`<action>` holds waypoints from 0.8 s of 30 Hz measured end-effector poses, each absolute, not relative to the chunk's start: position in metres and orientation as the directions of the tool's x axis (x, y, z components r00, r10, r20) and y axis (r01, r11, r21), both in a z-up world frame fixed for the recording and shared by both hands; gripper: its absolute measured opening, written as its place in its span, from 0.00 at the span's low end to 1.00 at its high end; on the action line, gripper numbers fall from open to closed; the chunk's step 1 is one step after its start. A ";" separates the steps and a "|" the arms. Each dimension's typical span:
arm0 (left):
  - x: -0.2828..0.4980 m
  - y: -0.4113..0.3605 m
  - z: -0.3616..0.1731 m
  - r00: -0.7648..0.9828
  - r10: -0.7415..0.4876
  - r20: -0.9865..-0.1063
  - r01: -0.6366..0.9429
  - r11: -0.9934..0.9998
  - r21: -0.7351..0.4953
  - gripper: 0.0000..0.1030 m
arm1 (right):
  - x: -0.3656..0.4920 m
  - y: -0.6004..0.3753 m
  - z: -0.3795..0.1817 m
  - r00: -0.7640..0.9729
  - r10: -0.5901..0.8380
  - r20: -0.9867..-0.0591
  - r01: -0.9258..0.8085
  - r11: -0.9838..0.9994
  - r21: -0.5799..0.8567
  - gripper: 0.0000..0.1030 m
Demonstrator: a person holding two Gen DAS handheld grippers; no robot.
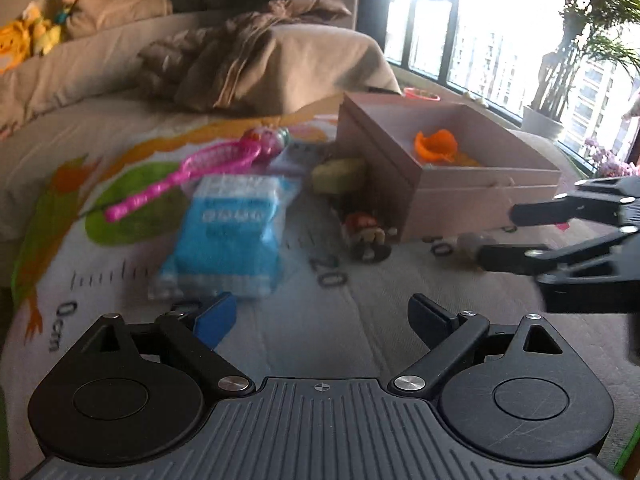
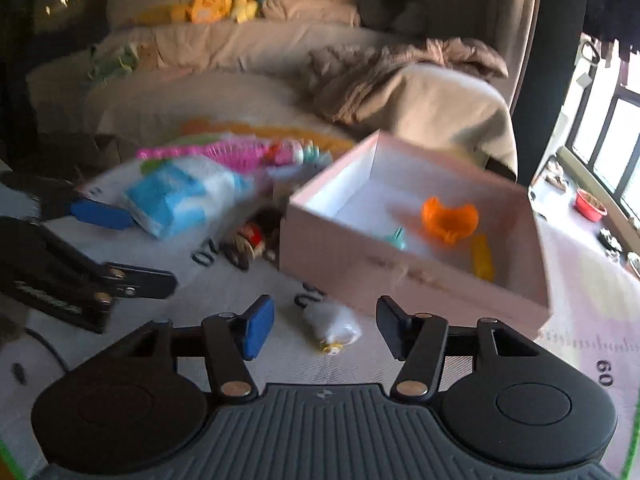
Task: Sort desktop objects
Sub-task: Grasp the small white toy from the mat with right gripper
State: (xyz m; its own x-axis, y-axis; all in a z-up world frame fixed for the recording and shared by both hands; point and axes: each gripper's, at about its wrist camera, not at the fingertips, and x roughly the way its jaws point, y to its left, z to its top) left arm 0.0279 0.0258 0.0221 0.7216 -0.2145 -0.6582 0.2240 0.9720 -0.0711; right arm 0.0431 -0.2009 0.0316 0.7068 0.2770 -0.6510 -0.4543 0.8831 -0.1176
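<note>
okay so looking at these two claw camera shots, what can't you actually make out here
- Print on the blue and white packet: motion-blurred in both views.
- Small figurine beside the pink box: blurred; identity unclear.
- Box contents: left view shows only the orange toy; the near wall hides the rest.
- White object between the right claw fingers: too blurred to identify.
- Yellow-green item: partly hidden behind the box corner.

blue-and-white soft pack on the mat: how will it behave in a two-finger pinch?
The blue-and-white pack looks like a plastic-wrapped bundle with crinkled, puffy edges, so it will probably squash and sag rather than stay stiff. It likely weighs little for its bulk. The glossy film may slip between the pads. It lies flat on the mat, so it is unlikely to roll; a push should slide it.
</note>
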 end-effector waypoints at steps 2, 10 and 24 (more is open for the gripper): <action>0.024 0.025 0.021 0.719 -0.224 -0.658 0.229 0.970 -0.080 0.94 | 0.056 -0.198 0.022 0.695 0.253 -0.673 -0.434 0.894 -0.112 0.49; 0.019 0.028 0.016 0.717 -0.221 -0.661 0.218 0.972 -0.088 0.94 | 0.051 -0.206 0.032 0.659 0.264 -0.705 -0.432 0.899 -0.067 0.27; 0.016 0.018 0.013 0.713 -0.248 -0.656 0.245 0.965 -0.098 0.95 | 0.084 -0.252 0.091 0.729 0.245 -0.639 -0.308 0.951 0.012 0.11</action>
